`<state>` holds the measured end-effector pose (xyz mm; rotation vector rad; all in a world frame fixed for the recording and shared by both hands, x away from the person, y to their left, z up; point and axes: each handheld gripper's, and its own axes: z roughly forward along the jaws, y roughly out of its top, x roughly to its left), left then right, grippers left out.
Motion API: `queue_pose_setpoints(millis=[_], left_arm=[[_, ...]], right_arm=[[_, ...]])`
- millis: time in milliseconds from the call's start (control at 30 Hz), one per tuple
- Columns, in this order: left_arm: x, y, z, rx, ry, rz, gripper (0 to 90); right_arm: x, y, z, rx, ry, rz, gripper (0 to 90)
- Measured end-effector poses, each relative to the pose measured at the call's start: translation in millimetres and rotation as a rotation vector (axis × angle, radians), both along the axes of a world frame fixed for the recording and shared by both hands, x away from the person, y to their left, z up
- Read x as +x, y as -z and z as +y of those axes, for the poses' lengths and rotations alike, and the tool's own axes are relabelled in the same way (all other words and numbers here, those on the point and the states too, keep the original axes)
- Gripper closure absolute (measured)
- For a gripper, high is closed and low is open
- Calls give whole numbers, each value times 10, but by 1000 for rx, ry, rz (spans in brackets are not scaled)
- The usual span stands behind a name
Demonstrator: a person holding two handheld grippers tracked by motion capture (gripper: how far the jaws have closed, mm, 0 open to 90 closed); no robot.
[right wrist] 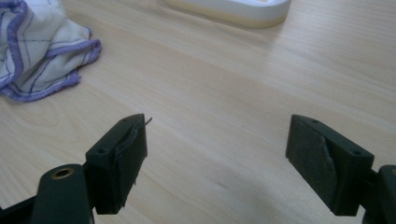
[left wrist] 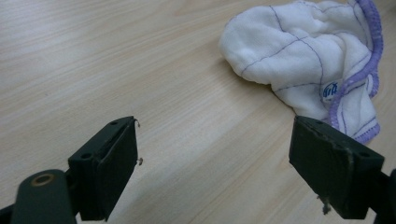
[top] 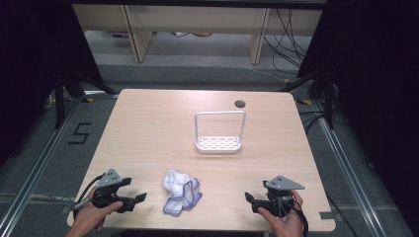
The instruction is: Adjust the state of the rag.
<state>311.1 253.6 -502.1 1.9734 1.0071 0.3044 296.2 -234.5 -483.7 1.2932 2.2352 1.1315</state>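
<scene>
A crumpled white cloth with purple edging (top: 181, 193) lies near the table's front edge, between the two hands. In the left gripper view the cloth (left wrist: 310, 60) sits ahead and to the right of the jaws. My left gripper (top: 137, 197) rests low at the front left, open, nothing between its jaws (left wrist: 215, 163). My right gripper (top: 249, 198) is at the front right, also open and empty (right wrist: 217, 161); the cloth (right wrist: 39, 51) lies off to its upper left. A white rack with a tall wire handle (top: 219, 132) stands at mid-table.
The rack's white base (right wrist: 233, 9) shows at the top of the right gripper view. A dark round grommet hole (top: 240, 103) sits near the table's far edge. Bare wood table (top: 148, 128) surrounds the objects. Shelving and cables stand beyond the table.
</scene>
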Motion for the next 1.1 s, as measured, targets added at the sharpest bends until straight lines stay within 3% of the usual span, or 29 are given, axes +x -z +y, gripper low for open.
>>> queue_pose_setpoints(millis=[67, 167, 200, 533, 633, 667, 767, 800, 867, 933, 967, 1100], left_arm=[[2, -3, -3, 11, 18, 12, 149], [9, -4, 7, 33, 19, 14, 149], [3, 0, -3, 11, 10, 16, 149], [1, -1, -5, 18, 19, 15, 149], [6, -11, 19, 48, 38, 18, 148], [1, -2, -3, 21, 22, 15, 148], [-5, -2, -14, 18, 25, 13, 149], [-4, -12, 3, 41, 43, 16, 149], [-17, -6, -30, 10, 22, 12, 149], [-20, -16, -21, 28, 31, 9, 149], [-27, -17, -40, 6, 26, 13, 149], [-79, -36, -81, -16, 35, 14, 154]], right_arm=[[-10, 10, 34, 23, 32, 18, 213], [-2, -1, 30, 7, 0, -5, 223], [2, -7, 30, -10, -9, -24, 219], [-4, -10, 78, -14, -27, -22, 216], [-1, -6, 85, -11, -33, -22, 218], [1, -11, 84, -10, -32, -23, 218], [-1, -17, 93, -6, -34, -23, 218], [5, -13, 99, -3, -41, -23, 215], [10, -5, 126, 13, -47, -12, 219], [12, -11, 144, 14, -51, -9, 225], [9, -14, 186, 34, -49, 5, 234], [39, -83, 284, 26, -91, -11, 261]])
